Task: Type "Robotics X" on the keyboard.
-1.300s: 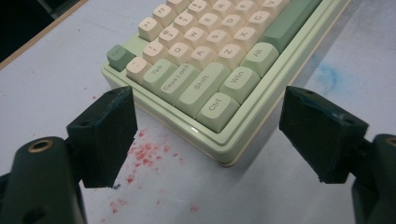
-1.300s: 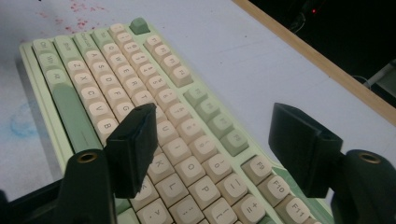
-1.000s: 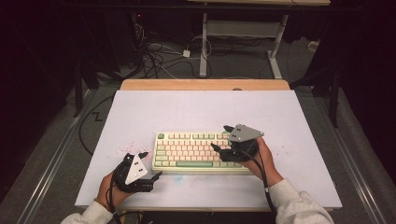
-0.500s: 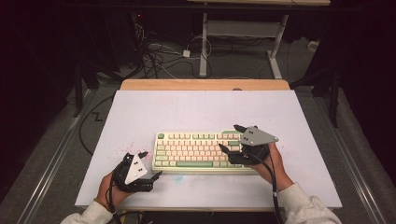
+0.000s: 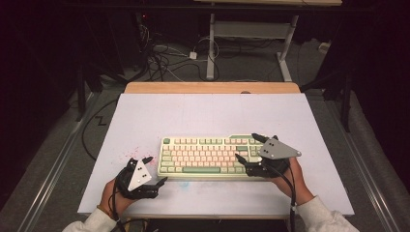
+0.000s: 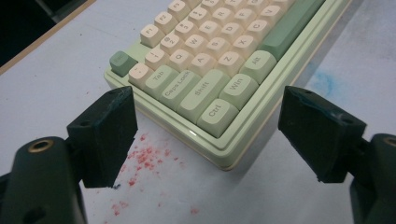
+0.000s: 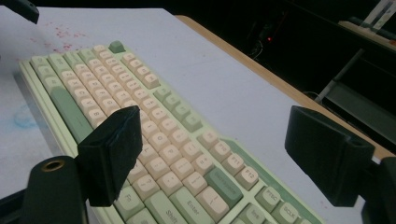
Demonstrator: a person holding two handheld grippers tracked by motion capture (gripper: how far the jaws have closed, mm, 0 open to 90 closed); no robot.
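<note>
Keyboard [image 5: 208, 155], cream and green, lying flat near the front middle of the white surface [image 5: 208, 113], long side toward the person. Right gripper [image 5: 249, 155] now shifted rightward from a second ago: then hovering over the right block of keys, half a second back already drifting outward, now out at the keyboard's right end, fingers apart with one over the keys near Enter [image 7: 192, 204] and the other beyond the far edge. Probably lining up to straddle that end for a grasp or a push, not yet closed on anything. Left gripper [image 5: 153, 170] unchanged over the same span, parked just off the front left corner, fingers wide apart and framing the Ctrl key [image 6: 217, 115] corner without touching it. No grip on either side yet, so the keyboard apparently untouched and unmoved. Round about: red specks [image 6: 144, 161] on the surface by the left corner, a faint blue smudge [image 6: 324, 84] along the front edge, cables [image 5: 164, 55] and table legs on the floor beyond. Nothing lying in the way of either end.
</note>
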